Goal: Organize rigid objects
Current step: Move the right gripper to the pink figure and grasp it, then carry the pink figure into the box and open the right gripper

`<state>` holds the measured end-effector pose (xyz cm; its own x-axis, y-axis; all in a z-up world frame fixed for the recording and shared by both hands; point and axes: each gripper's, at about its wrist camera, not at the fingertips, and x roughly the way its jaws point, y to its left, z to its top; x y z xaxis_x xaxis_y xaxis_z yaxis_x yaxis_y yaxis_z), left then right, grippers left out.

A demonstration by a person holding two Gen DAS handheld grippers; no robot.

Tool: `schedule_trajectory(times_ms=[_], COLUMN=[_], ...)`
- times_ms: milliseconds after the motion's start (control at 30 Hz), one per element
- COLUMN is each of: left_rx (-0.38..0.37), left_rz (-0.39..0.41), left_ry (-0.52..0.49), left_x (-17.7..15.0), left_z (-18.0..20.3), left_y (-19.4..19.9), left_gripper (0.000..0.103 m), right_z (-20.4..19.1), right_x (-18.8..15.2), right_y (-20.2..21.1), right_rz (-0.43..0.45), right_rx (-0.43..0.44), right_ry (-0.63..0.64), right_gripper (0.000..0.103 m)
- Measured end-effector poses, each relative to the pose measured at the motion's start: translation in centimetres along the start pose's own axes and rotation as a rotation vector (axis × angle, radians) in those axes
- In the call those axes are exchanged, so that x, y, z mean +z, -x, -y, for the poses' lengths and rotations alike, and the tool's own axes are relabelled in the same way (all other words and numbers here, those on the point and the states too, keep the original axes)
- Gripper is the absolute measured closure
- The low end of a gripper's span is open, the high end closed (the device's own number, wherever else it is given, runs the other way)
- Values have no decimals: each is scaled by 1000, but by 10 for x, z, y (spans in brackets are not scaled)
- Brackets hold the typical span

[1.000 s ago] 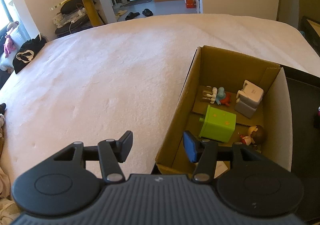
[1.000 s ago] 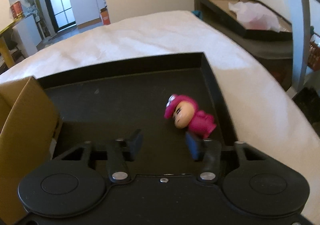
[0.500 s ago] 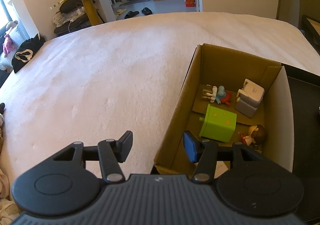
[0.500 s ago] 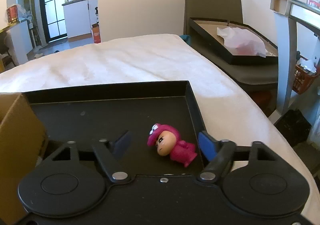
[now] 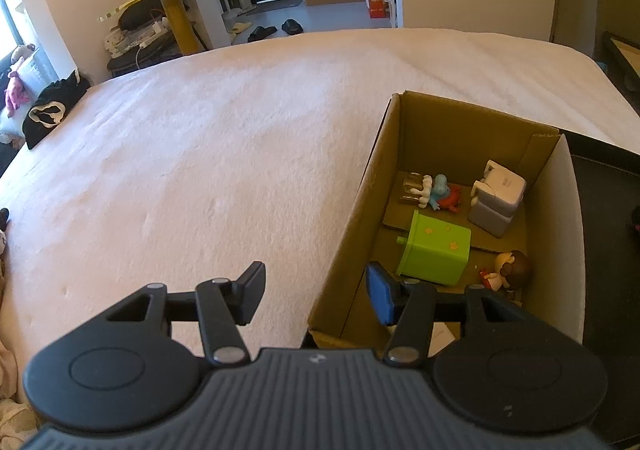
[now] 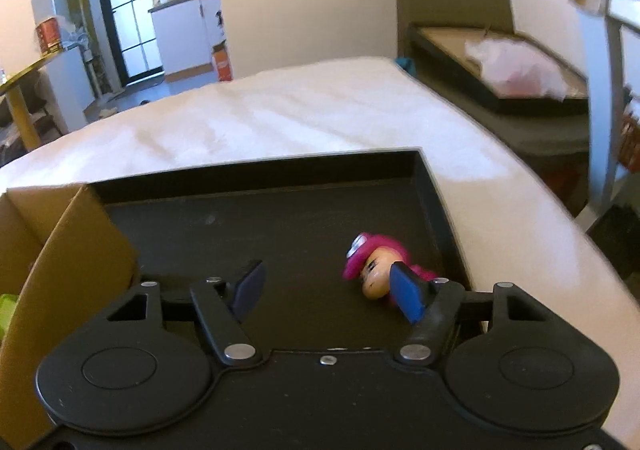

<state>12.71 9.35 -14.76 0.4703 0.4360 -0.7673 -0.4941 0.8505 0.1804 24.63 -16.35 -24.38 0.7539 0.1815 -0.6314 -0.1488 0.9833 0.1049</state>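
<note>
A pink hooded figurine [image 6: 374, 262] lies on its side in the black tray [image 6: 256, 178], near the tray's right wall. My right gripper [image 6: 326, 292] is open and empty just above it; its blue right finger [image 6: 406, 296] overlaps the figurine. The cardboard box [image 5: 400, 122] holds a green cube [image 5: 436, 252], a white and grey block toy [image 5: 496, 200], a blue and red figure [image 5: 438, 192] and a brown-haired figurine [image 5: 508, 270]. My left gripper [image 5: 316, 292] is open and empty, straddling the box's near left wall.
Box and tray stand side by side on a white bed [image 5: 200, 154]. The box's side wall [image 6: 60, 250] stands left of the tray. A black garment [image 5: 52, 106] lies at the bed's far left edge. Another tray with a plastic bag [image 6: 516, 70] sits beyond the bed's right side.
My right gripper opened wider around the pink figurine, then shifted left, so the figurine now sits by the right finger instead of between the two. The left gripper has barely moved.
</note>
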Motion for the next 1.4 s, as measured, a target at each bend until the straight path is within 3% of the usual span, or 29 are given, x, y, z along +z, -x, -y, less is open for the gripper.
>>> schedule_trajectory(times_ms=[167,367,433,700,867,933,967,1400], left_rx=[-4,-5,-5,-6,-7,-6,-6,9], left_rz=[-4,-2,-1,6,6,6,6,10], left_ry=[6,3,4,3,3,3,2,-20], left_x=[1,1,0,0,0,0,0,0], left_z=[0,0,0,1,1,1,1,6], left_y=[-1,-1,-1,0,-1,-1,-1,0], left_gripper=[49,49,49,49,49,49,49,49], right_z=[13,18,16,8,4,5,7,24], right_x=[4,-1,0,-1,1,2,2,0], right_y=[-9,-19,-18,-13,-9,-8,-9,-39], right_rz=[8,-39,-41,-74,-51,-42,-40,-60], right_rx=[-55,-74,-69,-12,2,-11,-16,-4], right_ry=[-26,-38,-29,-21,-9,-23,-37,-158], right_gripper=[36,55,67,80,78,59,56,53])
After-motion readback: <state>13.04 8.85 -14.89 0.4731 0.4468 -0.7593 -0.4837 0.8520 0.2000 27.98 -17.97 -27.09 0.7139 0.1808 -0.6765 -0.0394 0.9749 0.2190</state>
